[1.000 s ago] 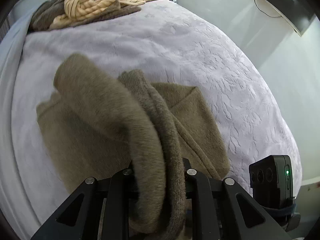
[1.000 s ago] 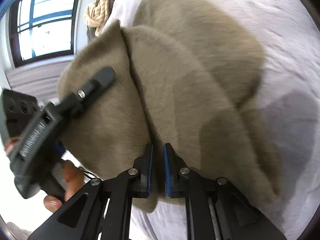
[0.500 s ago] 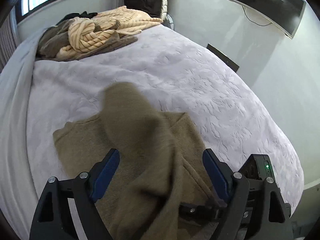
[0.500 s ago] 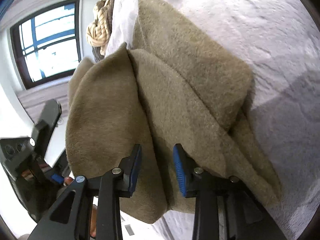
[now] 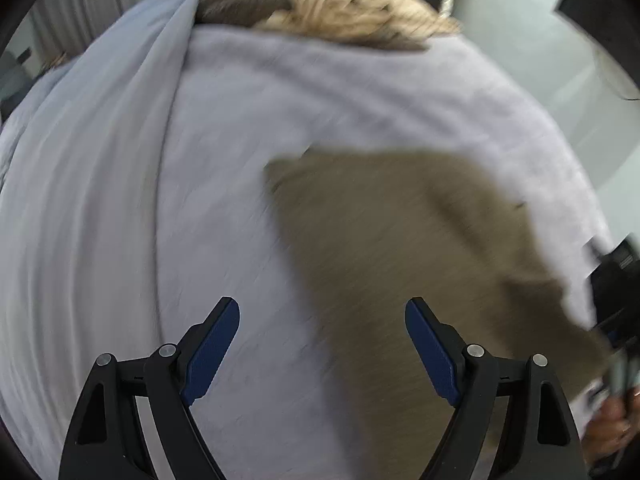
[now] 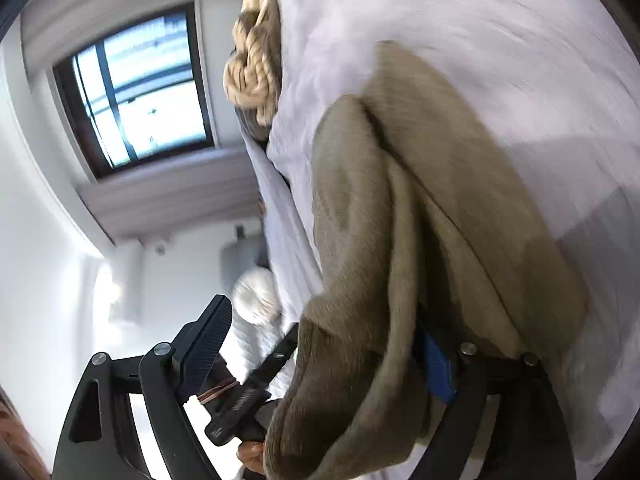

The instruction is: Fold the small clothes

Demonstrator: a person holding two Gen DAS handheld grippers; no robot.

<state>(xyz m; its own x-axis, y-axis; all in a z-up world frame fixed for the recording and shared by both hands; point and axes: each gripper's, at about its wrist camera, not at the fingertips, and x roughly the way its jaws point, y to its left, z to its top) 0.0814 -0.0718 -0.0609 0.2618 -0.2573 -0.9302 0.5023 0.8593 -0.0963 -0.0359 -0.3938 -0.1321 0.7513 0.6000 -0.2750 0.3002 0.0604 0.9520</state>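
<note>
Olive-brown knit filled the lower right of my left wrist view: the small garment [image 5: 420, 248] lay folded on the pale lavender bedspread [image 5: 168, 184], its left edge running down the middle of the frame. My left tool [image 5: 322, 344] hung over the bed with its blue pads [image 5: 214, 350] spread wide; its jaws had just been opening, and nothing was gripped between them, only bedspread and the garment's edge below. At the far right edge of that view I could see part of my right tool [image 5: 616, 276], blurred, with a hand [image 5: 612, 428] under it. In the right wrist view the garment [image 6: 420, 208] ran down the centre of the frame in thick folds, lying on the bedspread [image 6: 460, 12]. My right tool [image 6: 320, 356] had just been opening too; its fingers stood well apart, and a fold of the garment draped over the right-hand pad [image 6: 438, 364] without being pinched. At the lower centre I saw the left tool [image 6: 244, 392]. A heap of cream and brown knitwear [image 5: 340, 8] sat at the top of the left view, at the bed's far end, and a window [image 6: 140, 92] showed at the upper left of the right view.
</note>
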